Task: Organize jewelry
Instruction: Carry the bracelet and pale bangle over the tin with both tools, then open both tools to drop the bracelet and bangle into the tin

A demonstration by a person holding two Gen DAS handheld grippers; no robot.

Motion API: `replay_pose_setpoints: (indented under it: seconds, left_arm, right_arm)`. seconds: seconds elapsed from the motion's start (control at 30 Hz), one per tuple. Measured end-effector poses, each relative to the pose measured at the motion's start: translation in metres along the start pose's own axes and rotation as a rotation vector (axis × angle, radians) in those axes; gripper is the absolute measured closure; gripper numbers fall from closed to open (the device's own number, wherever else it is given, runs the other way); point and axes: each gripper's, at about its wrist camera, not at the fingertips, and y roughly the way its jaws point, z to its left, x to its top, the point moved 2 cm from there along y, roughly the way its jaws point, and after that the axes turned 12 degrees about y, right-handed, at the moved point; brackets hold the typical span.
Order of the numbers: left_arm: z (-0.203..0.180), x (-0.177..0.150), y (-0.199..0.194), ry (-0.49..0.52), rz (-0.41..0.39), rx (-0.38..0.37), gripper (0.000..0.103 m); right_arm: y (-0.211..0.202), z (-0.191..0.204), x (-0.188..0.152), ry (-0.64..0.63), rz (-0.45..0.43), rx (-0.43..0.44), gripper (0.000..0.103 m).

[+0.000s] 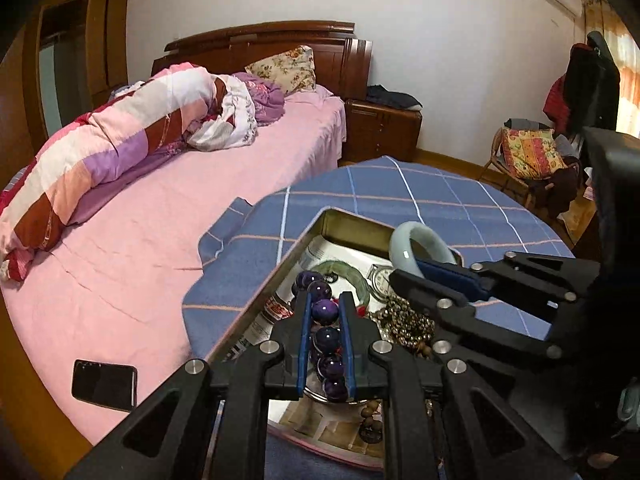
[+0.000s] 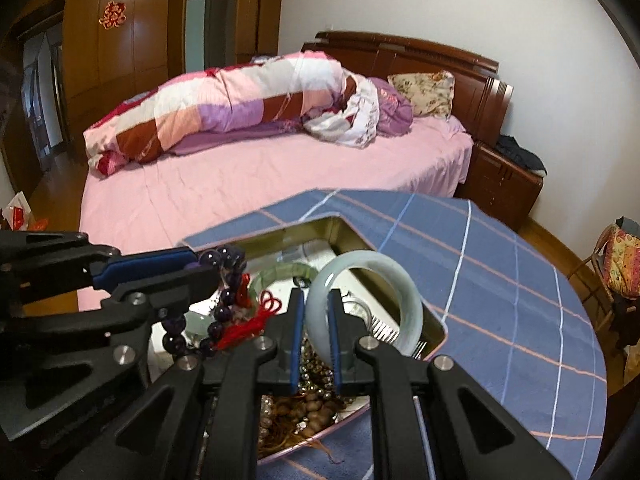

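My left gripper (image 1: pixel 327 300) is shut on a purple bead bracelet (image 1: pixel 329 338) and holds it above an open metal tin (image 1: pixel 340 220). It also shows at left in the right wrist view (image 2: pixel 200 264), beads (image 2: pixel 224 300) hanging with a red tassel (image 2: pixel 248 326). My right gripper (image 2: pixel 316 294) is shut on a pale jade bangle (image 2: pixel 412 304), held upright over the tin (image 2: pixel 352 236). The bangle also shows in the left wrist view (image 1: pixel 404 240), in the right gripper (image 1: pixel 404 276). The tin holds a green bangle (image 1: pixel 352 272), a watch (image 1: pixel 380 278) and brown bead strings (image 1: pixel 408 324).
The tin sits on a round table with a blue checked cloth (image 1: pixel 460 200). A bed with a pink sheet (image 1: pixel 160 232) lies beyond, a black phone (image 1: pixel 104 385) on it. A nightstand (image 1: pixel 382 128) and a chair with clothes (image 1: pixel 532 156) stand at the right.
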Motion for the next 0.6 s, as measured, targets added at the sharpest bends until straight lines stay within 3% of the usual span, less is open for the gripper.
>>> replay_pose_setpoints:
  seconds: [0.23, 0.33, 0.43, 0.5, 0.6]
  left_arm:
    - [-0.005, -0.003, 0.008, 0.005, 0.033, -0.014, 0.089]
    - [-0.005, -0.002, 0.008, 0.004, 0.036, -0.016, 0.085]
    - [-0.003, -0.003, 0.007, -0.011, 0.035, -0.005, 0.07]
    - [0.0, -0.003, 0.007, -0.028, 0.038, 0.012, 0.05]
    - [0.001, -0.004, 0.004, -0.035, 0.023, 0.004, 0.045]
  right_arm:
    - [0.004, -0.008, -0.001, 0.023, 0.023, 0.018, 0.085]
    - [-0.001, -0.013, 0.0, 0.036, 0.012, 0.013, 0.077]
    - [-0.004, -0.02, 0.001, 0.061, 0.002, 0.0, 0.067]
    - [-0.005, -0.025, 0.001, 0.082, 0.003, -0.007, 0.063]
    - [-0.009, -0.032, 0.0, 0.113, -0.004, -0.017, 0.049]
